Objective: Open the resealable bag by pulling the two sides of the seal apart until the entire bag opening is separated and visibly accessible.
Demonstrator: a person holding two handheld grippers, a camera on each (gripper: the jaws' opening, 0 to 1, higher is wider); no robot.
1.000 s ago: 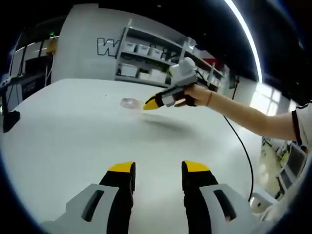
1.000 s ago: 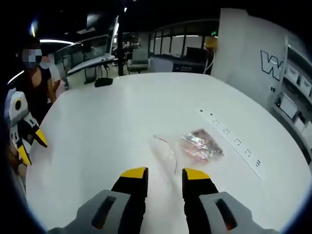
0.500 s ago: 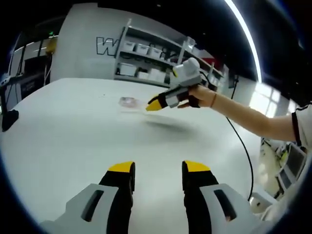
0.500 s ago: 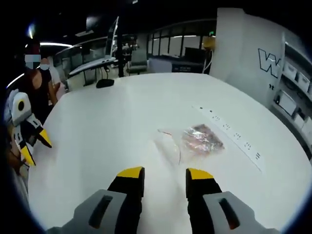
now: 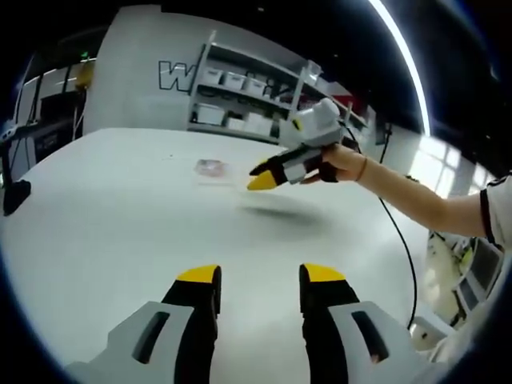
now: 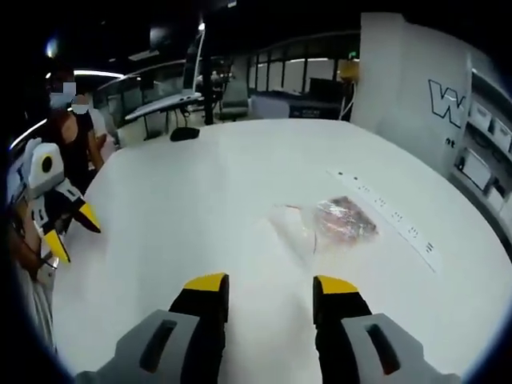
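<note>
Your right gripper [image 6: 266, 286] and left gripper [image 5: 250, 277] both hang wide apart and empty while the resealable bag [image 6: 324, 223] lies flat mid-table [image 6: 200, 200], probably light, limp and slippery, so pinch each thin lip beside the seal.

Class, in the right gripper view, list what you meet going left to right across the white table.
The other tool with yellow tips → clear resealable plastic bag with reddish contents → long white strip with small dark marks.
</note>
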